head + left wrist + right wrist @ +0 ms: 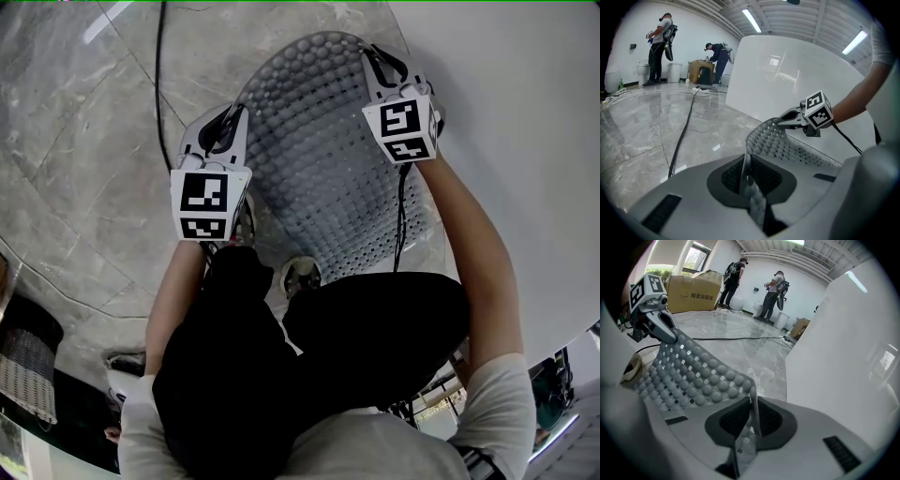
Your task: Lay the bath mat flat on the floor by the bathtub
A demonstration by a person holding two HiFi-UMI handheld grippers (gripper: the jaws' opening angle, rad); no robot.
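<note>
A grey, bubble-textured bath mat (319, 159) hangs stretched between my two grippers above the marble floor, beside the white bathtub (525, 141). My left gripper (230, 120) is shut on the mat's left edge, and the edge runs between its jaws in the left gripper view (746, 174). At the far right corner, my right gripper (379, 60) is shut on the mat, with the rim pinched between its jaws in the right gripper view (752, 420). The mat (787, 145) sags between the two grips. Its near end is hidden behind the person's knees.
A black cable (159, 75) runs across the floor to the left of the mat. The tub wall (843, 357) rises close on the right. A shoe (300, 275) stands at the mat's near end. A cardboard box (693, 289) and people stand far off.
</note>
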